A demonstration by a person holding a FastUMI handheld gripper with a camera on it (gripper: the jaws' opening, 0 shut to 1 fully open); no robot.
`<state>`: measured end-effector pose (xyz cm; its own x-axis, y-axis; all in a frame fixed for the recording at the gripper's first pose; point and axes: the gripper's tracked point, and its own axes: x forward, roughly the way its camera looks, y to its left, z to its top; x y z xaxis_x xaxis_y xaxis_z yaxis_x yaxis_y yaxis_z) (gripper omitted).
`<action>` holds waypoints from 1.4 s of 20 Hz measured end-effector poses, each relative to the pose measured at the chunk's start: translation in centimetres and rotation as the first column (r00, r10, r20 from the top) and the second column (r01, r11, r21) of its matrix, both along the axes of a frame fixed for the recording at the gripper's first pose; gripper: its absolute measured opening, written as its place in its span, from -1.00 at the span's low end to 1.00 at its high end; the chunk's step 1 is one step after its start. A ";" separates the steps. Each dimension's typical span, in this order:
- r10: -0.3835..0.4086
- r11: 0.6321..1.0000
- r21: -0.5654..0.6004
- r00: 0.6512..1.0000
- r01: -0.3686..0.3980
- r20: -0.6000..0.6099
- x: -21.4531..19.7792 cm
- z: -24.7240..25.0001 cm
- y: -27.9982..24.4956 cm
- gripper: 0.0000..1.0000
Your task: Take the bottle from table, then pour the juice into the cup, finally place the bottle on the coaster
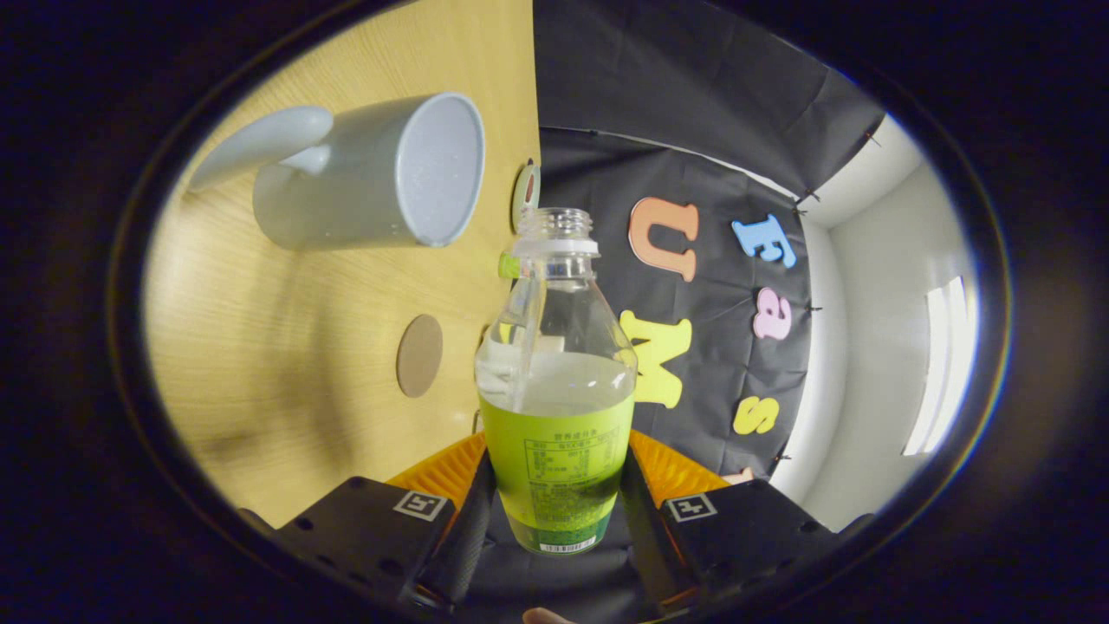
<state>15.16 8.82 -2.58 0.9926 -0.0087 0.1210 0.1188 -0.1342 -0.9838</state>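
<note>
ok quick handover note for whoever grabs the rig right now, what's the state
Hand-held gripper: shut on the clear plastic bottle with the green label, both fingers pressing its sides; the bottle is uncapped and lifted off the table.
View is rolled sideways: the light wooden table stands like a wall beside the bottle.
Pale grey mug with a handle sits beyond the fingers, its mouth near the bottle's neck. Round brown coaster lies on the table, closer than the mug.
Done: bottle taken.
Left: pouring looks unfinished, I can't tell how far along; then set the bottle on the coaster.
</note>
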 end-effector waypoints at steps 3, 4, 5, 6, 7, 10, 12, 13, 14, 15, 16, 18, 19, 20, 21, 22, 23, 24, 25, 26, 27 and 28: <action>0.000 1.000 -0.029 1.000 0.000 -0.002 -0.1 0.3 0.2 0.54; 0.002 0.999 -0.035 1.000 -0.002 -0.002 0.2 0.4 0.3 0.54; 0.000 0.999 -0.038 1.000 0.000 -0.003 0.4 0.4 0.2 0.54; 0.001 0.999 -0.042 1.000 -0.001 -0.002 0.5 0.6 0.2 0.54; 0.002 0.999 -0.045 1.000 -0.002 -0.001 0.6 0.7 0.2 0.54; 0.001 0.999 -0.049 1.000 -0.001 0.004 0.8 1.0 0.3 0.54; 0.002 0.998 -0.055 1.000 -0.001 0.009 0.8 1.3 0.2 0.54; 0.001 0.998 -0.056 1.000 0.000 0.012 0.9 1.5 0.2 0.54; 0.002 0.998 -0.057 1.000 -0.001 0.015 0.9 1.5 0.2 0.54; 0.004 0.998 -0.059 1.000 -0.003 0.017 0.8 1.7 0.3 0.54; 0.006 0.998 -0.062 1.000 -0.005 0.019 0.7 1.9 0.3 0.54; 0.011 0.997 -0.070 1.000 -0.009 0.022 0.3 1.8 0.4 0.54; 0.014 0.997 -0.075 1.000 -0.012 0.022 0.3 1.8 0.4 0.54; 0.016 0.997 -0.081 1.000 -0.014 0.022 0.3 1.7 0.4 0.54; 0.018 0.996 -0.087 1.000 -0.016 0.021 0.4 1.7 0.4 0.54; 0.020 0.996 -0.093 1.000 -0.018 0.022 0.3 1.7 0.4 0.54; 0.024 0.995 -0.099 0.999 -0.022 0.023 0.4 1.9 0.6 0.54; 0.025 0.994 -0.104 0.999 -0.023 0.025 0.3 2.0 0.5 0.54; 0.028 0.994 -0.108 0.999 -0.025 0.027 0.3 2.0 0.6 0.54; 0.029 0.994 -0.109 0.999 -0.025 0.029 0.2 2.2 0.6 0.54; 0.029 0.993 -0.112 0.999 -0.025 0.030 0.3 2.3 0.7 0.54; 0.028 0.993 -0.114 0.999 -0.024 0.032 0.3 2.5 0.6 0.54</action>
